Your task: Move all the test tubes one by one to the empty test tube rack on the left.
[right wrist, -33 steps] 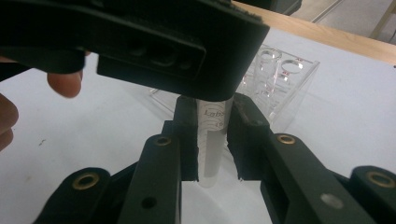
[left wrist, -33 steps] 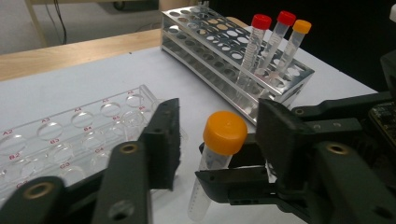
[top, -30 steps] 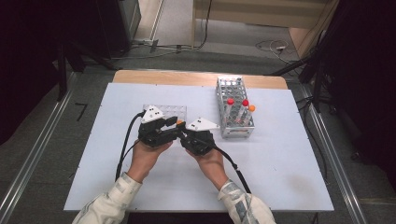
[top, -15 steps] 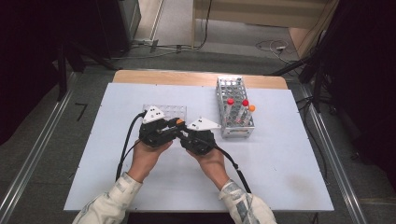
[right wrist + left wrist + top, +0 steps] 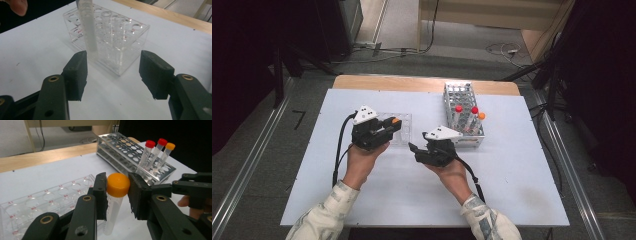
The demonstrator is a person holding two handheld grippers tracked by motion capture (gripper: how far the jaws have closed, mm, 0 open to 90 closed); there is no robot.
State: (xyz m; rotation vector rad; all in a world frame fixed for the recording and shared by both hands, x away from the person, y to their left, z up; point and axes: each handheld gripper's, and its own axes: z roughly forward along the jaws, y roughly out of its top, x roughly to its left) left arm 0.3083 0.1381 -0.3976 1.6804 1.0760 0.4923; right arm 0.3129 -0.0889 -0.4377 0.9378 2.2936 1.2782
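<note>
My left gripper (image 5: 393, 123) is shut on the orange cap (image 5: 118, 184) of a clear tube (image 5: 112, 213); its jaws were closing onto the cap a moment ago. The tube hangs upright beside the clear plastic rack (image 5: 404, 131). The right gripper (image 5: 414, 151) is open, a little to the right of the left one and apart from the tube. Its jaws have just been opening, with nothing between them. In the right gripper view the tube body (image 5: 88, 32) hangs in front of the clear rack (image 5: 117, 47), beyond the open gripper (image 5: 115, 68).
A metal rack (image 5: 458, 96) stands at the back right of the white table (image 5: 512, 190), holding three tubes: two red-capped (image 5: 458, 108) and one orange-capped (image 5: 482, 116). The table's wooden far edge (image 5: 422, 84) lies behind the racks.
The two grippers were close together around the tube. The right gripper has opened and drawn back to the right. The left gripper keeps the tube by the clear rack.
</note>
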